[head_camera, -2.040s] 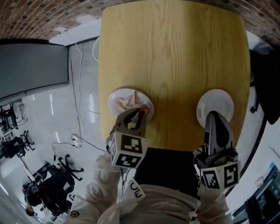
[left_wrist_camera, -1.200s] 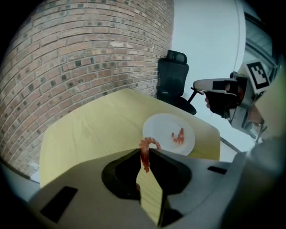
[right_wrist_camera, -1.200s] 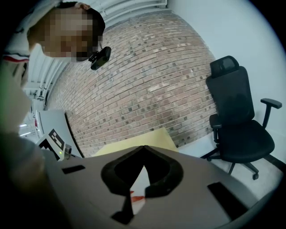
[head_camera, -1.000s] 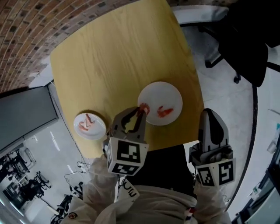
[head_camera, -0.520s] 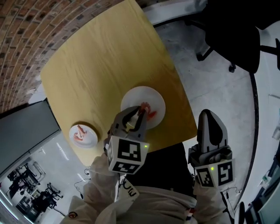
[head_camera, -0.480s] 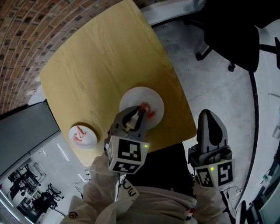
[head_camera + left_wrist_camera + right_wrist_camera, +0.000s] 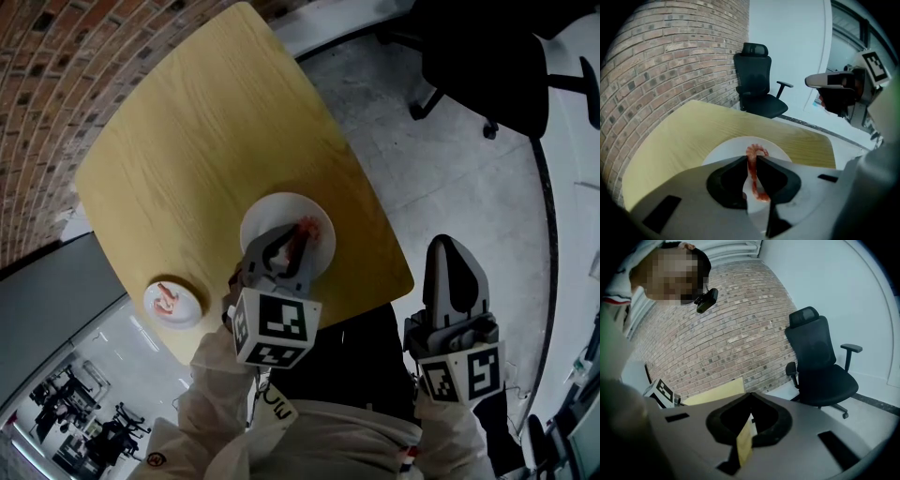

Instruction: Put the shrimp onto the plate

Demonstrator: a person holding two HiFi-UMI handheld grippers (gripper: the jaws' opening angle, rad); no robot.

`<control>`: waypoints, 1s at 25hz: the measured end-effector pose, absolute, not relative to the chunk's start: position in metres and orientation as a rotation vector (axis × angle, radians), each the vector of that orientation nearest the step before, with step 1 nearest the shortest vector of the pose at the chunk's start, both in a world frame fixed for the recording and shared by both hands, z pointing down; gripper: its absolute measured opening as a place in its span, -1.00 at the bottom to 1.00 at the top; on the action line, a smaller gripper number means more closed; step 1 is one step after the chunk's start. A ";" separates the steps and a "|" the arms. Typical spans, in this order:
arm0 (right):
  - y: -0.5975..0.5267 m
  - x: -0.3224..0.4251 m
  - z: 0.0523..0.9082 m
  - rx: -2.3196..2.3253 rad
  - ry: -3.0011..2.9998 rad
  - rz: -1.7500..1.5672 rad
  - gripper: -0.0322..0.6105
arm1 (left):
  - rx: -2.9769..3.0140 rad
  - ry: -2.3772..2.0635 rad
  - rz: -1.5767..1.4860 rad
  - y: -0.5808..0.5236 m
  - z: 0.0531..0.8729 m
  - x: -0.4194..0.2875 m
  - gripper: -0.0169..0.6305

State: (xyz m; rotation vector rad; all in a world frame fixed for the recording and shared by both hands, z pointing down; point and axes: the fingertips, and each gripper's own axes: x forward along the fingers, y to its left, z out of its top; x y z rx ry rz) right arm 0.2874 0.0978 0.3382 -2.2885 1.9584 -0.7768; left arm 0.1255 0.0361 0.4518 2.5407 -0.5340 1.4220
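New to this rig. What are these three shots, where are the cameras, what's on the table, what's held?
No robot: a person holds a two-jaw gripper in each hand. The head view looks down from the person's head; the other two ride on the grippers, looking along their jaws. On the wooden table sit a large white plate and a smaller plate with other shrimp. The left gripper has its jaws shut on a shrimp over the large plate. The right gripper is shut and empty, off the table.
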 end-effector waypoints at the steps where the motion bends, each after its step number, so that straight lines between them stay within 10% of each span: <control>1: 0.098 0.288 0.339 -2.287 1.956 -0.778 -0.82 | 2.539 -0.533 1.424 0.036 0.453 0.126 -0.74; 25: 0.075 0.245 0.329 -2.177 2.130 -0.766 -0.82 | 2.486 -0.711 1.303 0.031 0.429 0.083 -0.74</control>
